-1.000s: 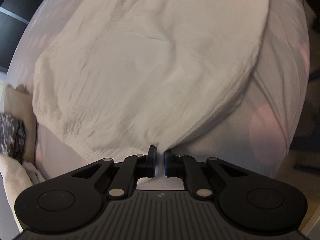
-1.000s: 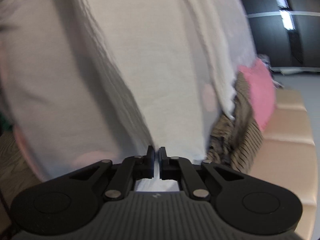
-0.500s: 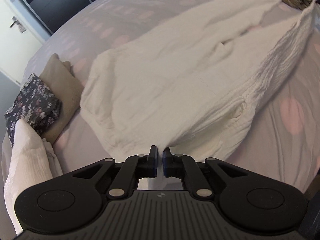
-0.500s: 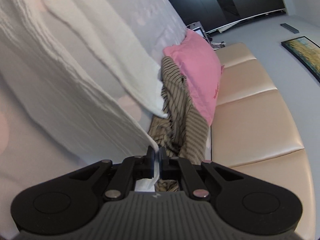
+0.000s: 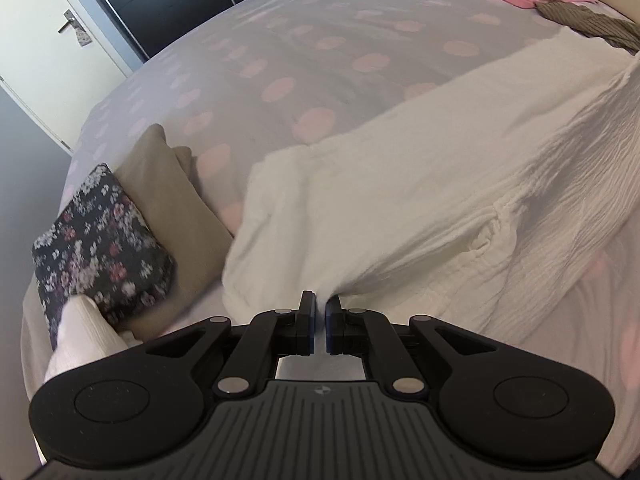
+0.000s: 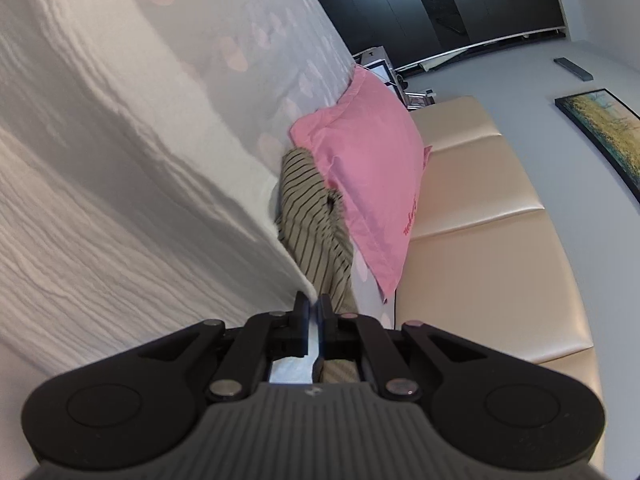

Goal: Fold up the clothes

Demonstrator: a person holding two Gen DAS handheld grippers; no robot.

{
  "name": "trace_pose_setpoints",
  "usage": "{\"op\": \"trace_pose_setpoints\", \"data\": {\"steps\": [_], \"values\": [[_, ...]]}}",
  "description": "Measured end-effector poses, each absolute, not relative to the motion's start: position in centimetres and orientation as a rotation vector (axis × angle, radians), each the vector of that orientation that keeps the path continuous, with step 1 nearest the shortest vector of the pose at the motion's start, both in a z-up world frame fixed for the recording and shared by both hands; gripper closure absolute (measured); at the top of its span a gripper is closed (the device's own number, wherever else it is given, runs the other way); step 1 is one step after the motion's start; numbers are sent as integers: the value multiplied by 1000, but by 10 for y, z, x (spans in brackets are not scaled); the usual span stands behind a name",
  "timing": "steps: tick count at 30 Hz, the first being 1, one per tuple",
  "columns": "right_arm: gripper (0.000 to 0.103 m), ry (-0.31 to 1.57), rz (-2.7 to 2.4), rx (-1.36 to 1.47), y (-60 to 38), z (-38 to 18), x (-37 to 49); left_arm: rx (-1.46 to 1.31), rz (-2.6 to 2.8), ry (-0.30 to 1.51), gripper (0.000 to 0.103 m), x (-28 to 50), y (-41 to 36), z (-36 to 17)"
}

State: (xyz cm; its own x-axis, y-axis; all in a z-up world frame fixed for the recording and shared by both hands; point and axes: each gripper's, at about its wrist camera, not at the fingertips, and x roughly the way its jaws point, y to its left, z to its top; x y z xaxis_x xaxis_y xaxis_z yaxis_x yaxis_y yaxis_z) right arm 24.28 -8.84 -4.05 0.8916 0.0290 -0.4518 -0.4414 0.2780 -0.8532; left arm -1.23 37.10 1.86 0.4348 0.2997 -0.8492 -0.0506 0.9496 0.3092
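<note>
A white crinkled garment (image 5: 420,184) lies spread on the bed, its near edge lifted. My left gripper (image 5: 319,312) is shut on the garment's near edge, and the cloth rises from between the pads. In the right wrist view the same white garment (image 6: 100,200) stretches away to the left, pulled taut. My right gripper (image 6: 314,312) is shut on another edge of it, with cloth showing between the fingers.
The bed has a grey sheet with pink dots (image 5: 304,52). A floral cushion (image 5: 100,240) and a tan cushion (image 5: 168,196) lie at the left. A pink pillow (image 6: 372,176), a striped garment (image 6: 316,224) and a beige padded headboard (image 6: 480,220) are at the right.
Both grippers have lifted and swung with the garment's edge held. The views have tilted up from the cloth to show the bed, cushions, pillow and headboard.
</note>
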Motion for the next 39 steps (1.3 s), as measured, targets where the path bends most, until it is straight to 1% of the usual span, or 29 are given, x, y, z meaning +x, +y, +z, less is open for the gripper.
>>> {"op": "trace_pose_setpoints", "data": {"steps": [7,15,23,25,26,27,28,29,30,32,33,34,35,39], "values": [[99,372,307,-1251,-14,-37,300,267,294,1123,100,46,408,6],[99,439,285,-1329,35,-89,338,253,349,1128,100,99,449,-31],[99,504,262,-1405,81,-139,372,284,390,1089,100,130,458,-66],[98,510,258,-1409,82,-145,373,296,414,1058,98,133,458,-72],[97,521,262,-1402,82,-146,373,296,425,1050,94,134,457,-74],[90,537,269,-1388,81,-146,373,296,430,1043,92,133,456,-74],[82,548,276,-1368,79,-143,373,295,430,1036,92,132,454,-74],[64,554,282,-1343,77,-139,374,295,430,1029,88,131,453,-73],[61,563,285,-1308,73,-133,375,297,436,1020,85,128,452,-70],[61,586,286,-1222,62,-115,378,295,458,993,72,120,450,-63],[61,603,284,-1168,53,-105,380,283,466,977,68,115,448,-57],[61,624,279,-1106,42,-93,383,270,468,964,62,110,447,-51],[61,645,273,-1044,31,-82,385,264,464,958,61,106,445,-45],[59,748,232,-775,-23,-46,391,287,437,973,61,92,431,-32]]}}
